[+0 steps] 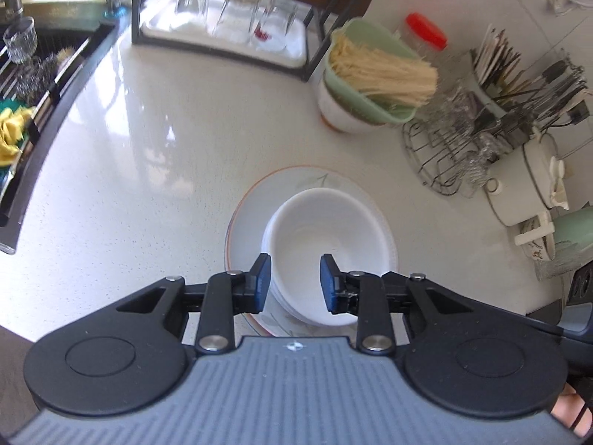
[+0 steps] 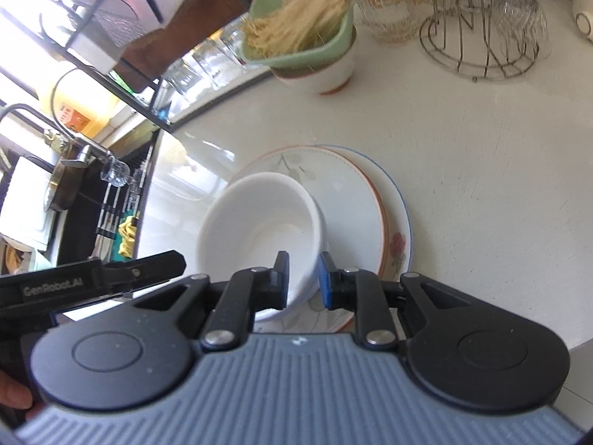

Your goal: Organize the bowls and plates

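Note:
A white bowl [image 1: 326, 244] sits on an orange-rimmed plate [image 1: 248, 218] on the counter. In the right wrist view the bowl [image 2: 255, 230] rests on the orange-rimmed plate [image 2: 352, 204], which lies on a blue-rimmed flowered plate [image 2: 398, 230]. My left gripper [image 1: 295, 282] is open above the bowl's near side, holding nothing. My right gripper [image 2: 304, 278] has its fingers either side of the bowl's near right rim, closed on it. The left gripper's body [image 2: 92, 282] shows at the left of the right wrist view.
A green basket of noodles on a white bowl [image 1: 370, 74] stands behind. A wire rack with glasses [image 1: 456, 141], a utensil holder [image 1: 519, 74] and a white pot [image 1: 533, 181] are at the right. A glass tray [image 1: 229, 26] under a shelf is at the back; the sink [image 1: 33, 74] is left.

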